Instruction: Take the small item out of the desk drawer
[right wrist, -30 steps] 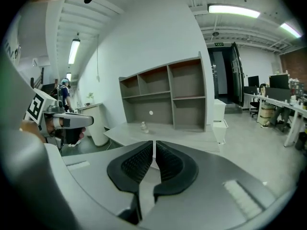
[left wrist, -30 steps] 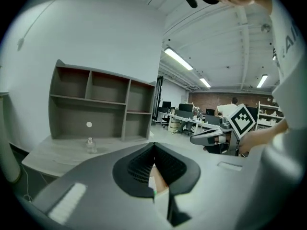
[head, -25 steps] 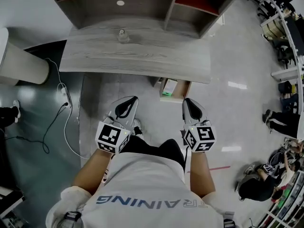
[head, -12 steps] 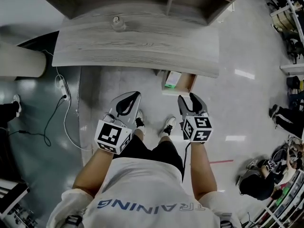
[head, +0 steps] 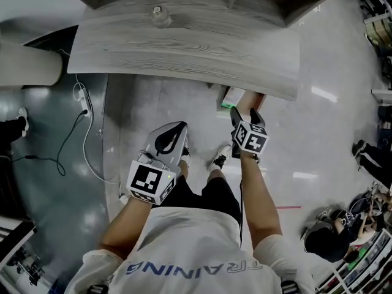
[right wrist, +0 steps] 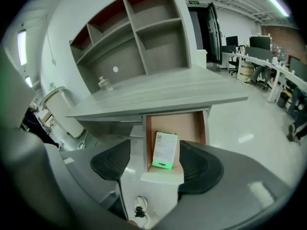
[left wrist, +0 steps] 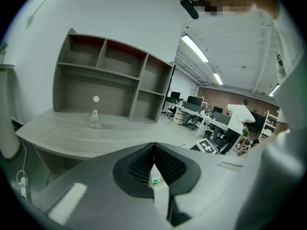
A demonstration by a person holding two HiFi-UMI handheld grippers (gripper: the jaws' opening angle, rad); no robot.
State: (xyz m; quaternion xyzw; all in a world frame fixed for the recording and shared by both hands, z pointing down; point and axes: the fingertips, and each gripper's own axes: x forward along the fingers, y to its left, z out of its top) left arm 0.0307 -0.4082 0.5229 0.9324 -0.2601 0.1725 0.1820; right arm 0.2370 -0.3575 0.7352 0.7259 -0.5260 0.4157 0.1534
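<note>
Under the grey wooden desk (head: pixel 184 48) a drawer (right wrist: pixel 175 123) stands pulled out. Inside it lies a small white box with a green end (right wrist: pixel 164 150), seen in the head view as the box (head: pixel 228 98). My right gripper (right wrist: pixel 156 167) hovers just in front of the drawer with its jaws opening wide. The box shows in the gap between the pads, but they do not touch it. From above, the right gripper (head: pixel 245 116) sits at the drawer's near end. My left gripper (head: pixel 173 132) hangs over the floor to the left, shut and empty; its closed tips show as the left gripper (left wrist: pixel 153 169).
A small glass bottle (head: pixel 159 14) stands on the desk near the shelf unit (left wrist: pixel 110 80). A cable and power strip (head: pixel 79 100) lie on the floor at left beside a white cylinder (head: pixel 24 72). The person's shoes (head: pixel 220 158) are below the drawer. People are at right.
My right gripper has moved forward to the open drawer and its jaws have gone from shut to wide apart. The left gripper stays shut and has barely moved.
</note>
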